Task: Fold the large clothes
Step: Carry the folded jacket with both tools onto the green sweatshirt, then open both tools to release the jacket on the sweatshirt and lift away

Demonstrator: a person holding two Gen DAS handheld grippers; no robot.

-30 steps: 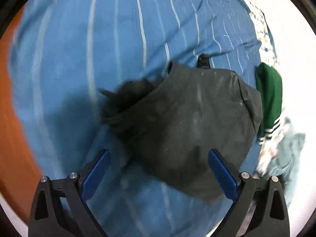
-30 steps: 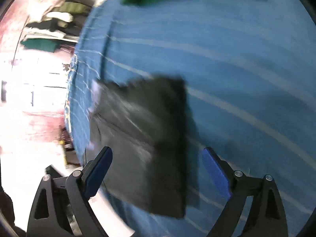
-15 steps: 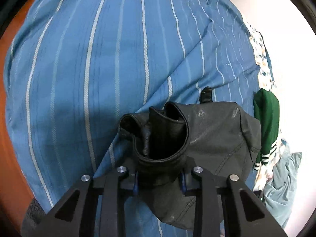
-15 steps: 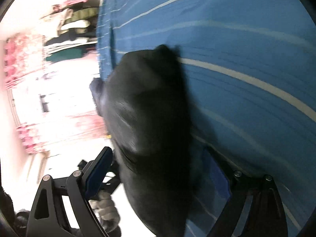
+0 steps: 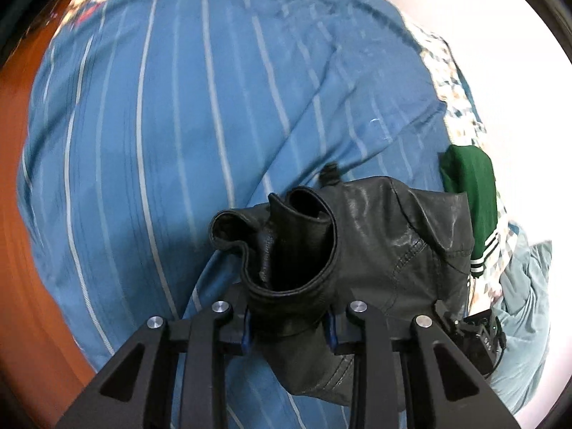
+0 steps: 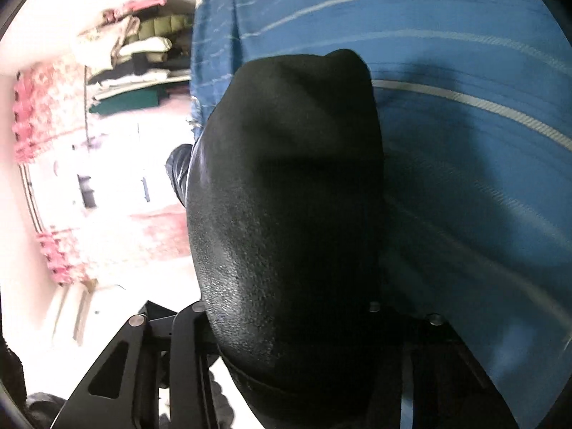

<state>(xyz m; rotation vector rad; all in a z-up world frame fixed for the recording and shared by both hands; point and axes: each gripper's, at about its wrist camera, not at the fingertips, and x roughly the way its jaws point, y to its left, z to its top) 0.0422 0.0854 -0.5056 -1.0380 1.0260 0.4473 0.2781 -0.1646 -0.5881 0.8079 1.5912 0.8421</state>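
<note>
Leather-like and black, the jacket (image 5: 386, 243) lay on the blue striped bed (image 5: 178, 125), looking heavy, thick and slick, best gripped by bunched hems, as the left gripper (image 5: 289, 329) clamped a rolled edge while the right gripper's (image 6: 289, 350) fingers were closing around a fold.

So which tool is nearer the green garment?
Right. The right tool, closing on the black jacket, sits beside the green garment; the left tool grips the jacket's opposite end.

A second ago both grippers stood wide open. The left gripper (image 5: 287, 325) clamped onto a bunched fold of the black jacket (image 5: 375, 243). The right gripper (image 6: 286, 325) was closing around the jacket's other end.
</note>
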